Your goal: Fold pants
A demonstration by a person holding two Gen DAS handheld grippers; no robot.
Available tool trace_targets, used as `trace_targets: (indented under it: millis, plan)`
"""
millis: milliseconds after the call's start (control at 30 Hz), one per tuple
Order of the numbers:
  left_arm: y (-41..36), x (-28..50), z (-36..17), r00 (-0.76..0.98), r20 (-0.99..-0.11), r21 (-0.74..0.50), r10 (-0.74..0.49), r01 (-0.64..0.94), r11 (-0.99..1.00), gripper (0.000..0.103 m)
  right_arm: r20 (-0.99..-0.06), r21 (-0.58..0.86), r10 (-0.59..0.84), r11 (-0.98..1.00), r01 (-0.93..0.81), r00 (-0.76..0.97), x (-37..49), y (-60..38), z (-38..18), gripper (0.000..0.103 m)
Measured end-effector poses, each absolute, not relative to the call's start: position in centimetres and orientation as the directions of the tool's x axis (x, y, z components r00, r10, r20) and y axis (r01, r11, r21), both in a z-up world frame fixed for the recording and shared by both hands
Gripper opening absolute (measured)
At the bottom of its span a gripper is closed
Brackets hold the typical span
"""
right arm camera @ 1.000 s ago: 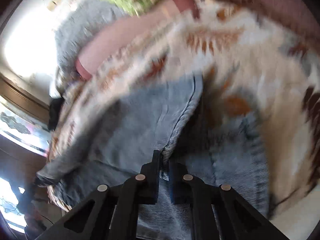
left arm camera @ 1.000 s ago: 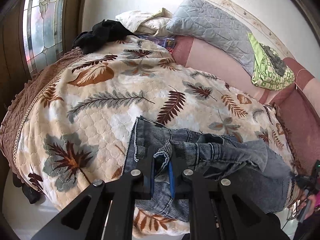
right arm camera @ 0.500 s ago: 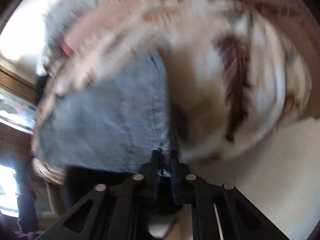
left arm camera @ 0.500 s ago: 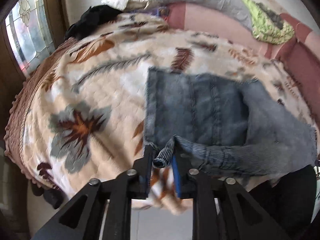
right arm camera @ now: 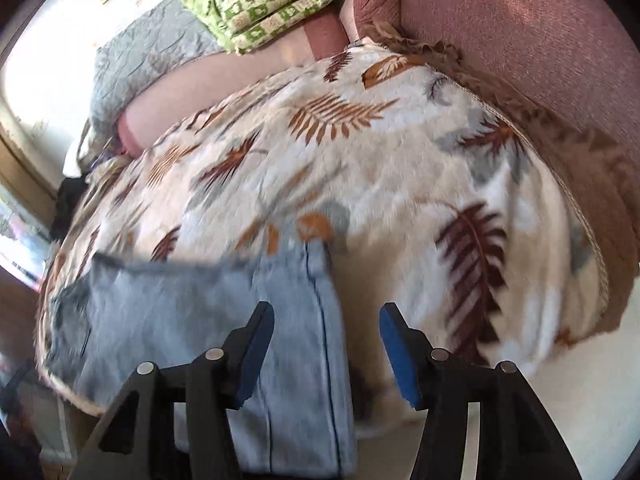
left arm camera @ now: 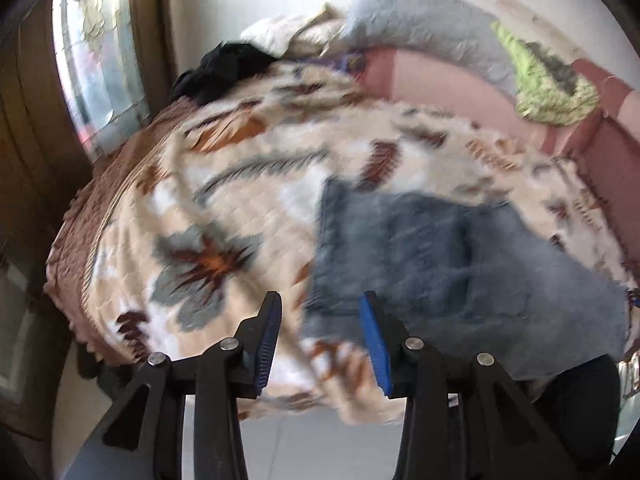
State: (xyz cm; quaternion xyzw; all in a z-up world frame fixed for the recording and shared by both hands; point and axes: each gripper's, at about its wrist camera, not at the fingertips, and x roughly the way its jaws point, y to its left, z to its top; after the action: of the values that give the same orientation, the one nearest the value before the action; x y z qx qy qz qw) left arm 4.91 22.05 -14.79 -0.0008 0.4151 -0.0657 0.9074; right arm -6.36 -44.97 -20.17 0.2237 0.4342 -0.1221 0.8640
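Left tool [left arm camera: 320,340]: fingers spread wide, nothing between them, poised off the near edge of the bed. Denim jeans [left arm camera: 460,264] lie flat on the leaf-print blanket [left arm camera: 240,200] at that edge, part-folded w/ one layer over another; frames blurred, exact folds unclear. Right tool [right arm camera: 326,354]: likewise released, empty, jeans' seamed edge directly ahead. Handling est.: denim soft but fairly heavy, non-slip, not fragile. Grip at hem or seam corners, both tools approx. level.

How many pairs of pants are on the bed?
1: the jeans lie on the leaf-print blanket near its front edge. The black clothing by the window is unidentifiable.
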Motion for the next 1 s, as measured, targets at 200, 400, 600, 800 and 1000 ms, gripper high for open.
trace_targets:
  millis: [200, 400, 600, 800, 1000]
  plan:
    - [17.4, 7.3, -14.4, 0.636, -0.738, -0.13, -0.224, 0.191, 0.973, 0.044, -0.861, 0.206, -0.034, 0.889, 0.408, 0.508, -2.2, -44.5, -23.2, 0.02]
    - [11.0, 10.9, -16.5, 0.59, -0.75, -0.183, -0.298, 0.249, 0.951, 0.044, -0.836, 0.138, -0.126, 0.894, 0.426, 0.535, -0.7, -45.0, -22.5, 0.012]
    - [3.9, 14.4, -18.2, 0.569, -0.758, -0.153, -0.319, 0.321, 0.935, 0.045, -0.843, 0.077, -0.201, 0.873, 0.482, 0.499, 1.9, -46.5, -23.7, 0.002]
    - [-2.1, 17.2, -20.7, 0.562, -0.789, -0.015, -0.249, 0.387, 0.922, 0.045, -0.814, 0.237, -0.128, 0.818, 0.524, 0.567, -0.6, -48.5, -23.4, 0.004]
    - [-4.3, 18.6, -23.0, 0.523, -0.821, 0.007, -0.227, 0.407, 0.913, 0.045, -0.77, 0.272, -0.117, 0.829, 0.488, 0.628, -4.0, -47.4, -22.1, 0.004]
